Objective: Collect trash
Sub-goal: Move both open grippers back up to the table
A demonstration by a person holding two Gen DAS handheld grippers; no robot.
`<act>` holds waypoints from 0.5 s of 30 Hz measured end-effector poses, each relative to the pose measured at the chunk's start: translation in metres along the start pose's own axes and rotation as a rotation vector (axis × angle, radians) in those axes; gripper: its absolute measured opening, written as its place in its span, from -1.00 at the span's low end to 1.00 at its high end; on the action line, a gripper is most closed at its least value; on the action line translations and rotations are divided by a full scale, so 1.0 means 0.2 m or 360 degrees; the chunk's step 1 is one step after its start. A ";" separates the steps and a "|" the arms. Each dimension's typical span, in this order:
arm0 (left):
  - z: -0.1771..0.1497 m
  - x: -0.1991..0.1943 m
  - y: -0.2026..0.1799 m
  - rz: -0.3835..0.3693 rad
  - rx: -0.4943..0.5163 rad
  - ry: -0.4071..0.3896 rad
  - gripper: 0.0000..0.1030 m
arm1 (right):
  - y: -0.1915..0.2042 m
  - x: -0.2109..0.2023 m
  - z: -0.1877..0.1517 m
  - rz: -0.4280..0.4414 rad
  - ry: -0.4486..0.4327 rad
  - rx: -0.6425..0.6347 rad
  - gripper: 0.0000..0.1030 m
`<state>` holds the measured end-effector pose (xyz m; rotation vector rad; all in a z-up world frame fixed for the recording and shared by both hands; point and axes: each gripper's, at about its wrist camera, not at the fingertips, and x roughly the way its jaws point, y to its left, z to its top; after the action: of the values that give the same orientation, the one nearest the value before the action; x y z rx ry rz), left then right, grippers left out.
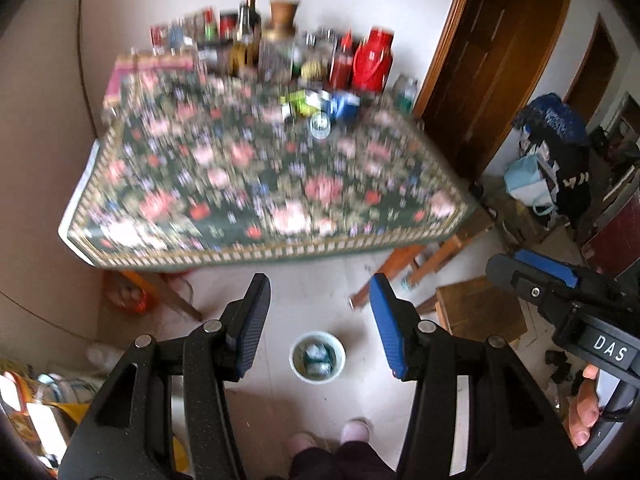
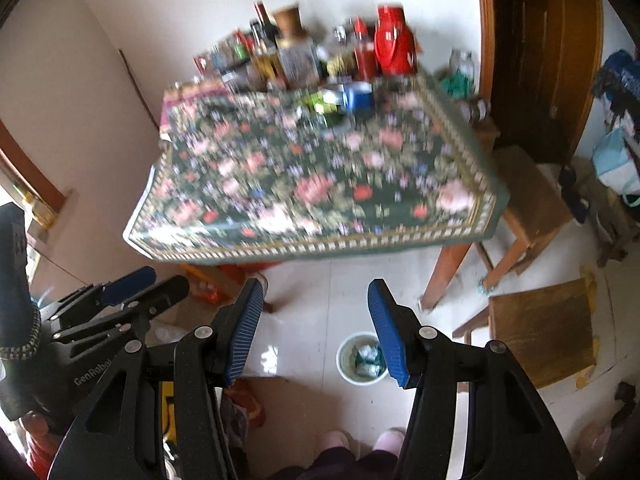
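A small white bin (image 1: 317,357) stands on the pale floor in front of the table, with crumpled bluish-white wrappers (image 1: 318,360) inside. It also shows in the right wrist view (image 2: 362,358), partly behind a finger. My left gripper (image 1: 318,300) is open and empty, held high above the bin. My right gripper (image 2: 314,300) is open and empty too, beside the left one. A table with a floral cloth (image 1: 260,184) lies ahead; small green, white and blue items (image 1: 316,106) and a clear cup (image 1: 320,125) sit near its far side, blurred.
Bottles, jars and a red thermos (image 1: 372,60) crowd the table's back edge. Wooden stools (image 2: 540,332) stand on the right, a brown door (image 1: 500,48) and bags (image 1: 548,152) beyond. The person's feet (image 1: 332,436) are just behind the bin. An orange item (image 1: 128,294) sits under the table.
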<state>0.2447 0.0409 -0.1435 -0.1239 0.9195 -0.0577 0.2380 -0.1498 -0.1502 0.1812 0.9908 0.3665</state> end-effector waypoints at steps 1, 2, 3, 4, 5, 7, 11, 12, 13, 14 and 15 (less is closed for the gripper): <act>0.02 -0.07 0.00 -0.0007 0.0006 -0.0034 -0.02 | 0.03 -0.05 0.01 -0.0007 -0.0027 -0.0003 -0.01; 0.04 -0.13 0.00 -0.0015 0.0010 -0.0064 -0.02 | 0.05 -0.12 0.02 -0.0012 -0.0061 -0.0010 -0.01; 0.06 -0.20 0.00 -0.0027 0.0012 -0.0100 -0.01 | 0.07 -0.16 0.03 -0.0015 -0.0087 -0.0013 -0.01; 0.07 -0.25 0.01 -0.0033 0.0015 -0.0125 -0.01 | 0.08 -0.20 0.04 -0.0017 -0.0111 -0.0016 -0.01; 0.09 -0.31 0.01 -0.0037 0.0022 -0.0162 -0.01 | 0.10 -0.26 0.05 -0.0021 -0.0144 -0.0019 -0.01; 0.11 -0.41 0.02 -0.0038 0.0036 -0.0224 -0.01 | 0.14 -0.35 0.07 -0.0027 -0.0213 -0.0024 -0.01; 0.15 -0.61 0.03 -0.0051 0.0075 -0.0366 0.04 | 0.20 -0.50 0.10 -0.0042 -0.0352 -0.0031 -0.01; 0.15 -0.65 0.03 -0.0053 0.0082 -0.0402 0.10 | 0.21 -0.54 0.11 -0.0046 -0.0398 -0.0033 -0.01; 0.16 -0.67 0.03 -0.0053 0.0086 -0.0429 0.13 | 0.22 -0.57 0.12 -0.0050 -0.0439 -0.0035 0.05; 0.17 -0.70 0.03 -0.0053 0.0090 -0.0458 0.17 | 0.23 -0.60 0.13 -0.0053 -0.0469 -0.0038 0.12; 0.18 -0.72 0.03 -0.0052 0.0092 -0.0484 0.22 | 0.24 -0.62 0.13 -0.0056 -0.0502 -0.0044 0.30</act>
<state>0.1854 0.0654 -0.0094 -0.0912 0.6116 -0.0930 0.1877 -0.1528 -0.0235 0.1897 0.6768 0.3078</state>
